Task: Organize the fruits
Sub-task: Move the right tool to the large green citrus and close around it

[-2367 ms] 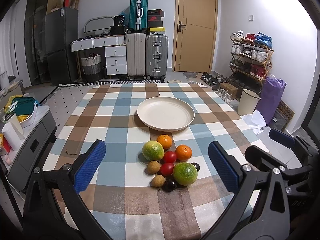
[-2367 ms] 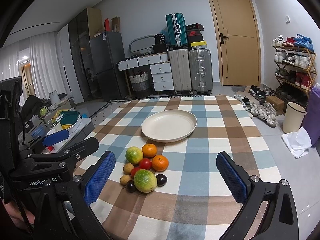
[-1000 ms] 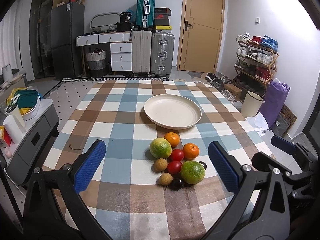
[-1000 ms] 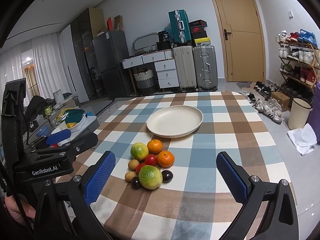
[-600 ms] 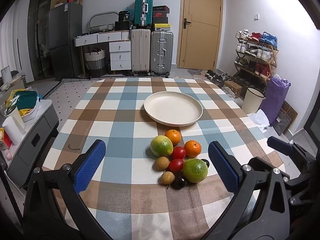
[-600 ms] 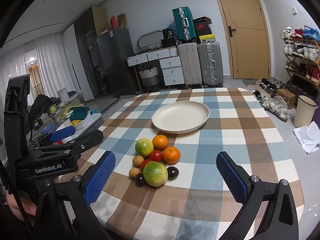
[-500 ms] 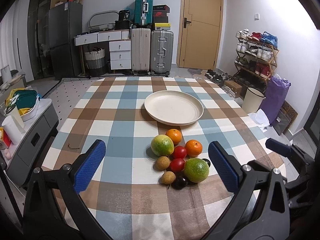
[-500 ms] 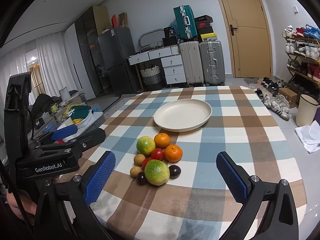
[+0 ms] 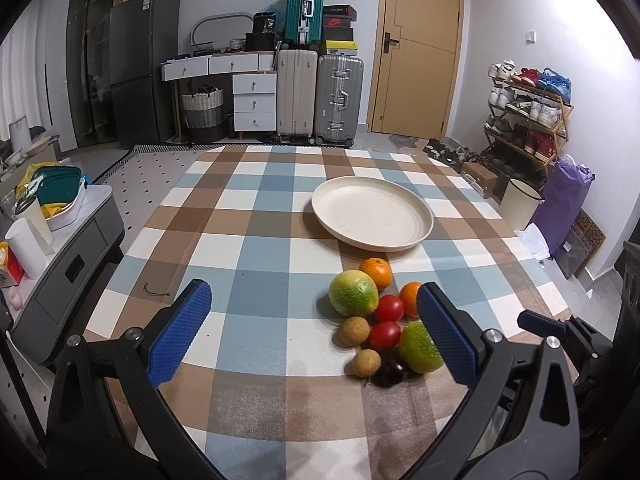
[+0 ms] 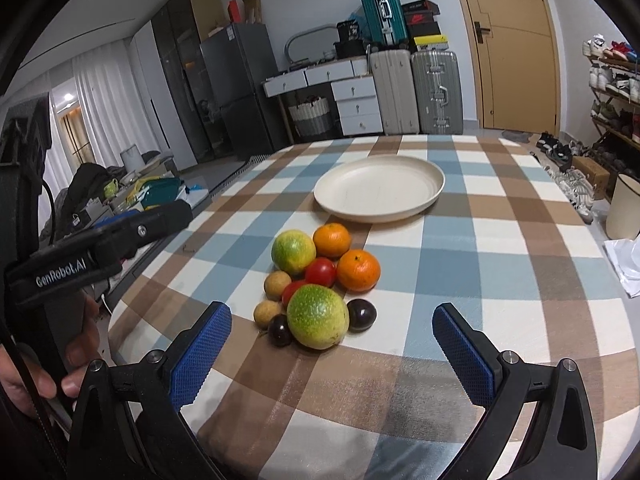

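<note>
Left gripper (image 9: 312, 334): blue-padded fingers (image 9: 179, 332) spread wide, holding nothing, above the checked tablecloth (image 9: 248, 280). Right gripper (image 10: 332, 354): blue pads (image 10: 464, 356) likewise wide apart and empty. Directly ahead of the right gripper, between its fingertips, lies the fruit cluster; in the left wrist view the same cluster sits against the right-hand finger, which covers part of it. Nearest the right gripper is a large green fruit (image 10: 317, 322), flanked by two dark round fruits (image 10: 361, 315) and touching them. Just beyond lie two red tomatoes (image 10: 321, 272) and, to the left, two small tan fruits (image 10: 277, 285). Farther on are a second green fruit (image 10: 293, 252) and two oranges (image 10: 358, 271), all packed close together. Beyond the cluster, slightly apart from the nearest orange, stands an empty cream plate (image 10: 379, 188). At the left edge of the right wrist view, a hand (image 10: 48, 376) grips the left gripper's handle. Suitcases (image 9: 320, 96) and a door (image 9: 420, 46) stand against the far wall.
</note>
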Motion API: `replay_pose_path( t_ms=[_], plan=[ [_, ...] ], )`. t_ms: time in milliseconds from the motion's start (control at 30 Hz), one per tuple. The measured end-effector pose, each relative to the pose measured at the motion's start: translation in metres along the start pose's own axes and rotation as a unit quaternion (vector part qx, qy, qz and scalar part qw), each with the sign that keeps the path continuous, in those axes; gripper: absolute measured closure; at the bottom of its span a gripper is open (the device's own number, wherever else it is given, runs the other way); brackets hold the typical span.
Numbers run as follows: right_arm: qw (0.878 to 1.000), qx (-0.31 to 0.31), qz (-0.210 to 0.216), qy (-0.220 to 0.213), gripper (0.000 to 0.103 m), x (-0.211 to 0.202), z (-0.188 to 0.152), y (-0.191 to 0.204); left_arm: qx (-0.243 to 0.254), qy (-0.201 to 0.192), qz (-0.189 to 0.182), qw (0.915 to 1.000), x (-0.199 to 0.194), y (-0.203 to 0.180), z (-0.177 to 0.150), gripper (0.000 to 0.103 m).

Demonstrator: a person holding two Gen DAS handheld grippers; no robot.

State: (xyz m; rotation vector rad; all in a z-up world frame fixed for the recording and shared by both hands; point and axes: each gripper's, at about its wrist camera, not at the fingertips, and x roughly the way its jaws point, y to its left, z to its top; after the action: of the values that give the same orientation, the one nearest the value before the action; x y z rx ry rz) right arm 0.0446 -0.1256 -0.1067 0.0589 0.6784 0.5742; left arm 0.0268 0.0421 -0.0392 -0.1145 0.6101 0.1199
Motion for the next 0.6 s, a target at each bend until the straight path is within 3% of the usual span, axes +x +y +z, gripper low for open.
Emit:
replay_pose_path(
  t_ms=[433,600],
  plan=[
    [0.999,0.001,0.021,0.037,0.001,0.036,0.001,0.001,-0.013,0.019,0.008,0.9997,0.03,0.017,0.005,0.001],
    [0.998,0.008,0.025,0.053,0.007,0.046,0.001,0.004,-0.019,0.025,0.011,0.9995,0.041,0.023,0.006,0.001]
  ],
)
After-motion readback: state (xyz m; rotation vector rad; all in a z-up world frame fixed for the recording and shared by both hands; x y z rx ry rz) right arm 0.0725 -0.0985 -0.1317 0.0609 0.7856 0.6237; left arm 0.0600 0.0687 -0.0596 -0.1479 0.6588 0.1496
